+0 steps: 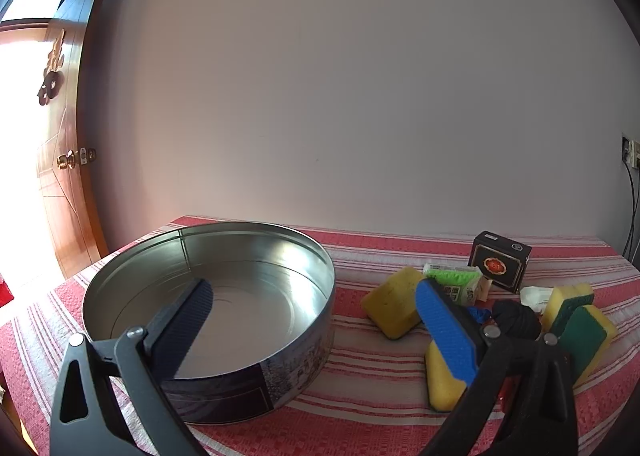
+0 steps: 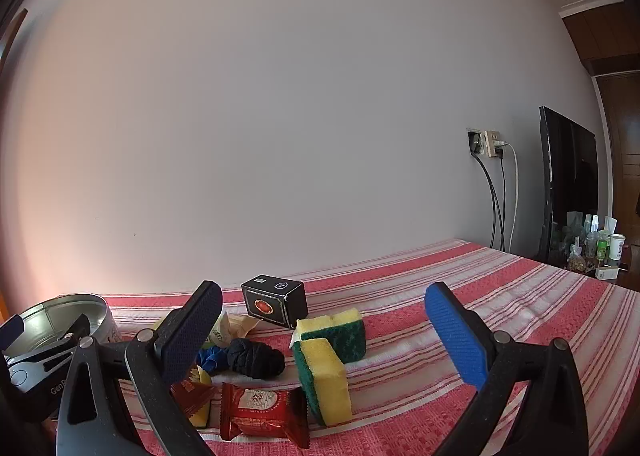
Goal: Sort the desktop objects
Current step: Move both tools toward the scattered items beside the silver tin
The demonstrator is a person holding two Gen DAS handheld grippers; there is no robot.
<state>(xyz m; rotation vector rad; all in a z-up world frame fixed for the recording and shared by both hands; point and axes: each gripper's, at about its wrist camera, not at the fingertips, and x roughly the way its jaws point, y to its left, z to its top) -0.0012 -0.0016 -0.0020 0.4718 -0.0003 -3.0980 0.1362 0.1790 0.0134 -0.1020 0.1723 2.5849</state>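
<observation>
We noted the yellow sponge (image 1: 442, 386) was half hidden behind the left gripper (image 1: 316, 316), whose jaws stood wide and empty. The right gripper (image 2: 326, 330) likewise gaped, empty. The round, shiny metal tin (image 1: 256, 380) sat on the striped red worktop (image 1: 360, 408), left of the pile: sponges, black box (image 2: 276, 302), red packet (image 2: 264, 412).
</observation>
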